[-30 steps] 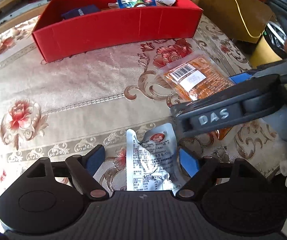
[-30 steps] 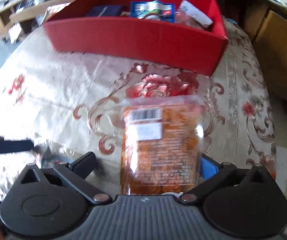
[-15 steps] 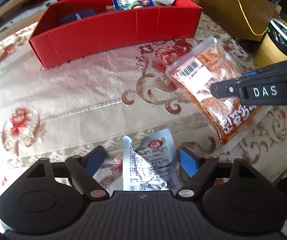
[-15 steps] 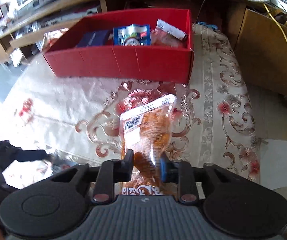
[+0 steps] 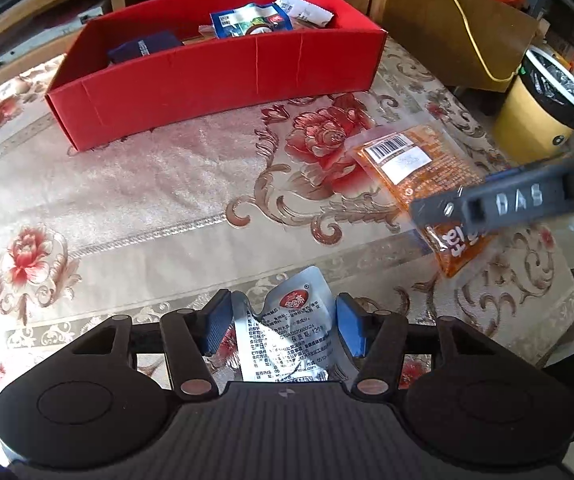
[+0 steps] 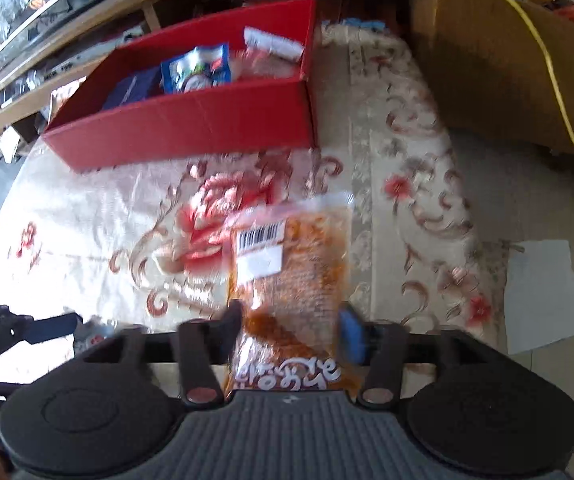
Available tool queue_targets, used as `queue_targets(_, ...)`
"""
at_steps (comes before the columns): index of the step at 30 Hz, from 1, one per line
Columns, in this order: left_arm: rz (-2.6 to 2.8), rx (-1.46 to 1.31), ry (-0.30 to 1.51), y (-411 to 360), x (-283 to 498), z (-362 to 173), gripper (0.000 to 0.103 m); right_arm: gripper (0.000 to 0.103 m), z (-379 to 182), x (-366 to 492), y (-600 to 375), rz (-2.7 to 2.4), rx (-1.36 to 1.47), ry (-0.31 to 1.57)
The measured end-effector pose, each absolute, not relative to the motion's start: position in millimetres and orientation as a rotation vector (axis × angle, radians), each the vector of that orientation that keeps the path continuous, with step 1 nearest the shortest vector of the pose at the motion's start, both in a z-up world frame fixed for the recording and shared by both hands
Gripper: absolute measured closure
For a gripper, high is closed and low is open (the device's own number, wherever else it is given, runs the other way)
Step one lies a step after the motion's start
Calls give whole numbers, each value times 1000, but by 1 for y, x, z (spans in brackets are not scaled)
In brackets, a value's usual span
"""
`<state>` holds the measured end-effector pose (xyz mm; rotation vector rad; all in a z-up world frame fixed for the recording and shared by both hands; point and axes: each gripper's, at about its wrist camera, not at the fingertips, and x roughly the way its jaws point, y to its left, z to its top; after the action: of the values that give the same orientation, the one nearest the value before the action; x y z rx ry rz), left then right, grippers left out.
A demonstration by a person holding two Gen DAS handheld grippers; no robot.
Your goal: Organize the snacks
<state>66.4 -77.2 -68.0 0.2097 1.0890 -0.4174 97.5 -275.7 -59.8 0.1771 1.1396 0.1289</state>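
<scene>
Right gripper spread wide around orange packet — long axis, barcode end toward red box.

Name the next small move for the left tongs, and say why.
Probably close the left tongs on the silver packet. It lies between the two blue pads, which stand apart on either side without pressing it, so nothing is gripped yet. The red box, already holding other snacks, waits farther across the table.
</scene>
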Motion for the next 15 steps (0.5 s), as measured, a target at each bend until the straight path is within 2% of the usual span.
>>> queue_targets(1, -423, 206, 1093, -76, 66, -68, 39, 25, -60, 96, -273, 147, 173, 1146)
queue_targets(3, -433, 202, 1097, -75, 66, -68, 39, 22, -62, 93, -268, 174, 143, 1165)
queue_targets(8, -453, 202, 1101, -74, 66, -68, 38, 23, -65, 85, -259, 177, 52, 1181)
queue_targets(13, -470, 183, 1106, -71, 66, -66, 38, 30, -63, 79, -249, 192, -32, 1192)
queue_targets(15, -473, 176, 1103, -70, 65, -64, 38, 40, -61, 77, -259, 195, 45, 1193)
